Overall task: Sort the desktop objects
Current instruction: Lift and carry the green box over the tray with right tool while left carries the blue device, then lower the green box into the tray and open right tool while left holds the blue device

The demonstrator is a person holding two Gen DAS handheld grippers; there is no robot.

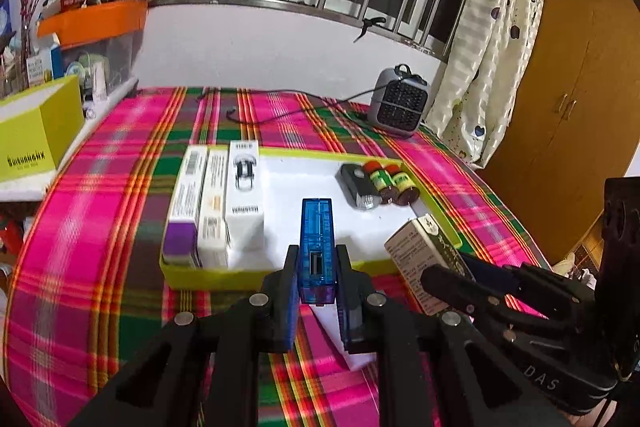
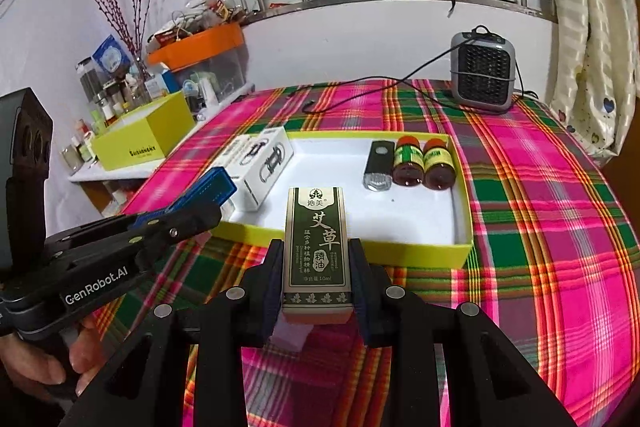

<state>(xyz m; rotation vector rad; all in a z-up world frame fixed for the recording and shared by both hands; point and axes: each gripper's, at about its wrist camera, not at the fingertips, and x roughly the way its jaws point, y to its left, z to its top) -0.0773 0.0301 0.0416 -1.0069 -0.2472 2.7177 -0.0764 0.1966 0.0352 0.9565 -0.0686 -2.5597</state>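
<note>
My left gripper (image 1: pixel 317 259) is shut on a clear blue USB gadget (image 1: pixel 317 239), held above the near edge of a yellow-green tray (image 1: pixel 208 277). My right gripper (image 2: pixel 316 255) is shut on a dark green essential-oil box (image 2: pixel 316 247), raised in front of the same tray (image 2: pixel 420 253). In the tray lie three long white boxes (image 1: pixel 218 203) on the left, and a black flashlight (image 2: pixel 378 163) beside two small brown bottles (image 2: pixel 424 163) at the far right. Each gripper shows in the other's view: the right gripper (image 1: pixel 444 279) with its box (image 1: pixel 420 263), the left gripper (image 2: pixel 208 203) with the blue gadget (image 2: pixel 218 183).
A pink, green and red plaid cloth (image 2: pixel 540 227) covers the table. A grey fan heater (image 2: pixel 482 71) with a black cord stands at the far right corner. A yellow-green box (image 2: pixel 140 135) and cluttered storage bins (image 2: pixel 200 55) sit on a side shelf to the left. A hand (image 2: pixel 60 367) holds the left gripper.
</note>
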